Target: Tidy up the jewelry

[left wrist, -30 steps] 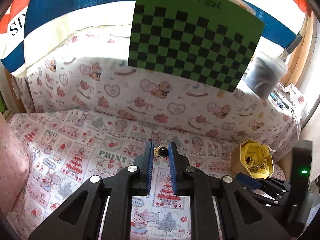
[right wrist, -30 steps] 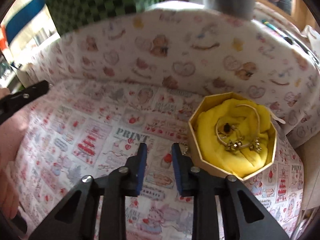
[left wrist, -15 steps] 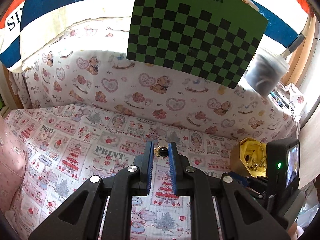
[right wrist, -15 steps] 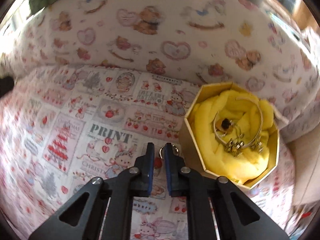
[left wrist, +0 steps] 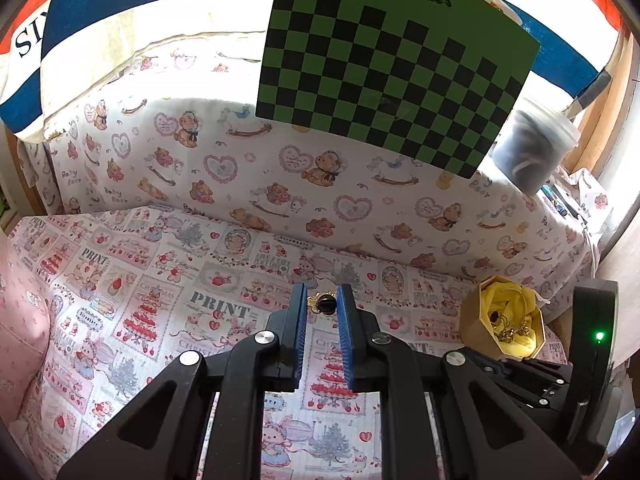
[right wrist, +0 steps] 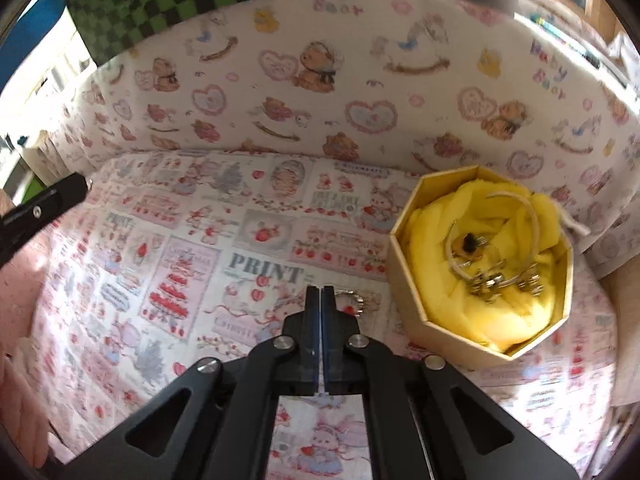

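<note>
My left gripper (left wrist: 322, 298) has its blue pads either side of a gold ring with a black stone (left wrist: 325, 304); I cannot tell whether they grip it. My right gripper (right wrist: 321, 294) is shut on a silver ring (right wrist: 352, 300) that sticks out to the right of its fingertips, just left of the octagonal gold box (right wrist: 416, 300). The box is lined with yellow cloth (right wrist: 440, 264) and holds a bangle (right wrist: 532, 220), a gold-and-black piece (right wrist: 468, 242) and silver jewelry (right wrist: 496, 280). The box also shows at the right of the left wrist view (left wrist: 472, 320).
A patterned cloth (left wrist: 160, 280) covers the table and rises into a back wall (right wrist: 320, 92). A green checkerboard card (left wrist: 392, 68) and a plastic cup (left wrist: 532, 152) stand behind it. The right gripper's body (left wrist: 560, 392) lies low right in the left wrist view.
My right gripper has closed from open onto the silver ring beside the box. My left gripper has stayed about the gold ring, and its view shifted slightly.
</note>
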Available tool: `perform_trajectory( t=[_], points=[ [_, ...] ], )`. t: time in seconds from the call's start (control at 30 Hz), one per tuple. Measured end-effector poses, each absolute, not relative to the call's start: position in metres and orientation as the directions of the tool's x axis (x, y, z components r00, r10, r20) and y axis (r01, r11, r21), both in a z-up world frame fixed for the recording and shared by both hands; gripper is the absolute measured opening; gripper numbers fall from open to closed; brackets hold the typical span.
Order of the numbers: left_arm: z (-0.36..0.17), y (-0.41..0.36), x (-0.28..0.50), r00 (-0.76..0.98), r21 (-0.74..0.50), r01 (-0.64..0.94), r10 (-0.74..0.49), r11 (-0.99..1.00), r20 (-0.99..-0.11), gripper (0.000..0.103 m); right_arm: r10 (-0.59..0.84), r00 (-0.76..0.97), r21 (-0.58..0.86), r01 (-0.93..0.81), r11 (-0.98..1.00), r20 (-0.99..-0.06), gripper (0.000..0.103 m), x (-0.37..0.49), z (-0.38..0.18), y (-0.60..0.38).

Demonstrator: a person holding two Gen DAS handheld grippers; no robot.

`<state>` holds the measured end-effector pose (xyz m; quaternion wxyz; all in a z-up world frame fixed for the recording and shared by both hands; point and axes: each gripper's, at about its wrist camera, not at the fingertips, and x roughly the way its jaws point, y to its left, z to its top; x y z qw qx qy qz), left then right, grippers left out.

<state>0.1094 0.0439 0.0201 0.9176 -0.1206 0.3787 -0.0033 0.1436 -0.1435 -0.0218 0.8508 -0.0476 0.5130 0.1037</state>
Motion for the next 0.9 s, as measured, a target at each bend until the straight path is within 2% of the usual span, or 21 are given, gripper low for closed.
perform_trajectory(
  t=[0.07,0.47,0.9],
  points=[
    [0.02,0.044,0.109,0.713,-0.224,-0.086,-0.097,0.971,-0.695,0.014,0.091,0.456,-0.015,-0.223,0.975,-0.885,0.02,0.145,-0.024,-0.136],
    [0.021,0.045,0.107,0.715,-0.226,-0.086,-0.098,0.97,-0.692,0.014,0.04,0.433,-0.031,-0.158,0.987,-0.901,0.02,0.153,-0.045,-0.132],
    [0.017,0.035,0.108,0.706,-0.193,-0.069,-0.089,0.979,-0.703,0.014,0.123,0.476,0.038,-0.184,0.982,-0.871,0.02,0.123,-0.022,-0.146]
  ],
)
